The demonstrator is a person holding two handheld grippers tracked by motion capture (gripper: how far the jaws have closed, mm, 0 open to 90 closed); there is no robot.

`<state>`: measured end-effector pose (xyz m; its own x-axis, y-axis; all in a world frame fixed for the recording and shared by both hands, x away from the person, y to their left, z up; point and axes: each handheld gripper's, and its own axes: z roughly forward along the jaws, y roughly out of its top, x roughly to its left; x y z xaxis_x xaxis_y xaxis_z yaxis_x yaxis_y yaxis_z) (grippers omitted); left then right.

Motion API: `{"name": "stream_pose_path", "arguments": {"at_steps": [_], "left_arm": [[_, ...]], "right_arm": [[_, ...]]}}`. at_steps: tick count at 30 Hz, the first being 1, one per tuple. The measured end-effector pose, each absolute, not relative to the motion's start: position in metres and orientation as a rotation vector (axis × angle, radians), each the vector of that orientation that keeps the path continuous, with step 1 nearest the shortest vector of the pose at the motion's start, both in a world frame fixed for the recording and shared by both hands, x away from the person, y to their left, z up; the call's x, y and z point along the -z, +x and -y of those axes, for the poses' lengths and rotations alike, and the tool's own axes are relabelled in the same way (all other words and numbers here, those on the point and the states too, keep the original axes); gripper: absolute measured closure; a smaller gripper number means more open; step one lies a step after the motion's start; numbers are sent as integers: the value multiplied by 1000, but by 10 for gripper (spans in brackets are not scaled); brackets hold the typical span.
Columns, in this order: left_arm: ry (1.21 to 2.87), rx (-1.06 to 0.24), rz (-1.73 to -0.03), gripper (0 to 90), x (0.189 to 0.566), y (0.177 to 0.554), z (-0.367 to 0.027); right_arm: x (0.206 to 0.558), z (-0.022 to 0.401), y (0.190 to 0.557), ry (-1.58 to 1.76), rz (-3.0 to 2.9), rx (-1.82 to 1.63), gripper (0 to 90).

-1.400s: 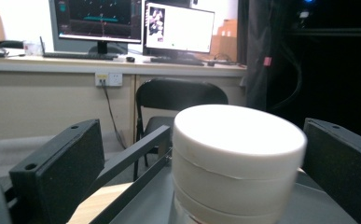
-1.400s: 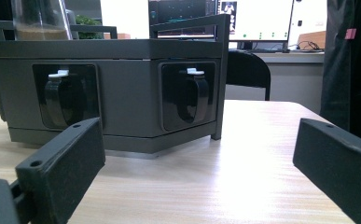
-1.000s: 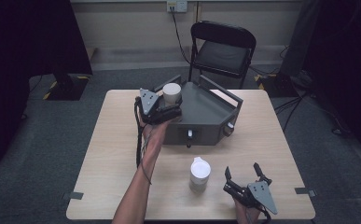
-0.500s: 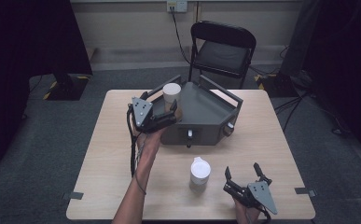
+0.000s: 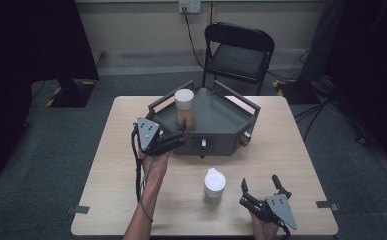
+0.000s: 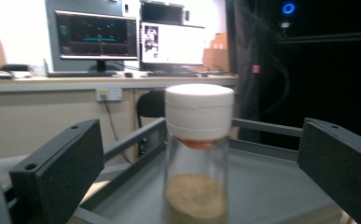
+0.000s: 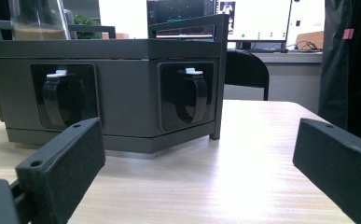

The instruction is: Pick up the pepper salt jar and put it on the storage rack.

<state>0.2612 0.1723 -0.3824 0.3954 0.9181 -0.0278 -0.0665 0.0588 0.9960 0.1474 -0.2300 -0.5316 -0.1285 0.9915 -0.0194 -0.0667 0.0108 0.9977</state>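
Note:
A clear jar (image 5: 184, 107) with a white lid and brown powder at its bottom stands upright on the left part of the grey railed tray (image 5: 221, 116). My left gripper (image 5: 179, 135) is open just in front of the tray's near-left edge, apart from the jar. In the left gripper view the jar (image 6: 197, 154) stands between and beyond the two spread jaws. A second white-lidded jar (image 5: 214, 183) stands on the table in front of the tray. My right gripper (image 5: 260, 183) is open and holds nothing, to the right of that jar near the table's front edge.
The tray's front walls carry black latch handles (image 7: 192, 98) and a small knob (image 5: 245, 138). A black folding chair (image 5: 238, 55) stands behind the table. The wooden tabletop (image 5: 291, 150) has bare room at left and right of the tray.
My left gripper has let go of the jar on the tray and drawn back toward the person and to the left. The jar stays upright. The right gripper has not moved.

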Motion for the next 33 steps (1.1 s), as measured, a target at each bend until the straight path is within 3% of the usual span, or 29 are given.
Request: {"name": "stream_pose_path", "arguments": {"at_steps": [18, 33], "left_arm": [[1139, -973, -908, 2, 402, 211, -189], [1177, -1005, -901, 1, 433, 171, -199]], "right_arm": [[532, 229, 147, 1088, -1257, -1320, 7], [531, 229, 147, 1087, -1259, -1322, 7]]}}
